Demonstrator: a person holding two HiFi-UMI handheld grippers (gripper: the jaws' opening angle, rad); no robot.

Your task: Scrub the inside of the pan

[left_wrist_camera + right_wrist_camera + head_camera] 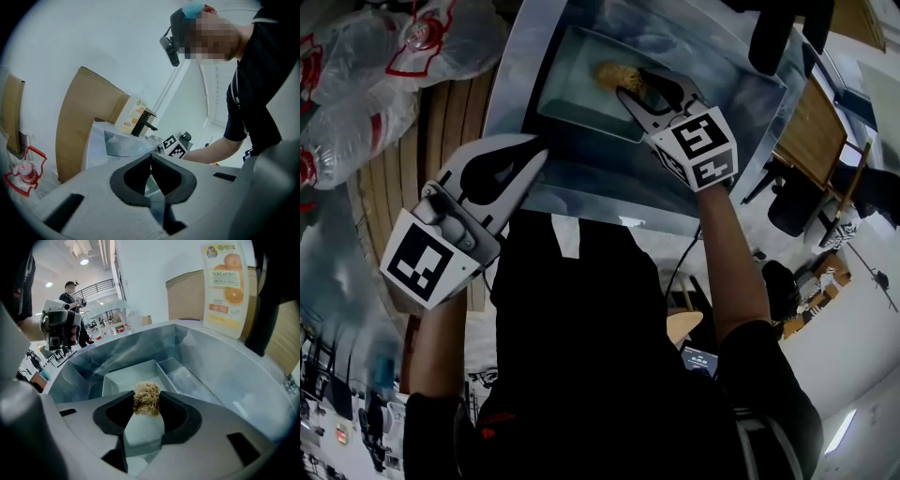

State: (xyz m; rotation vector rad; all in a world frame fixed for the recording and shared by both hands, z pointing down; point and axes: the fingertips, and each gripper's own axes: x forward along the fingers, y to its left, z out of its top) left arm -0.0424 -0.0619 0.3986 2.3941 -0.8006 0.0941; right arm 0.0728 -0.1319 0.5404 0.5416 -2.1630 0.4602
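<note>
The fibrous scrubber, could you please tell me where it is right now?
The scrubber is pinched in the right claw tips, above the grey pan inside the sink, upper middle of the head view.

Cool, even indoor light fills all 3 views; ceiling lamps glow upper left in the right gripper view. A soft sheen streaks the steel sink; the pan lies evenly lit. Both gripper views bulge fisheye-style, corners vignetted black.

Pan of smooth, dull metal — scrubber rough, fibrous, matt.
</note>
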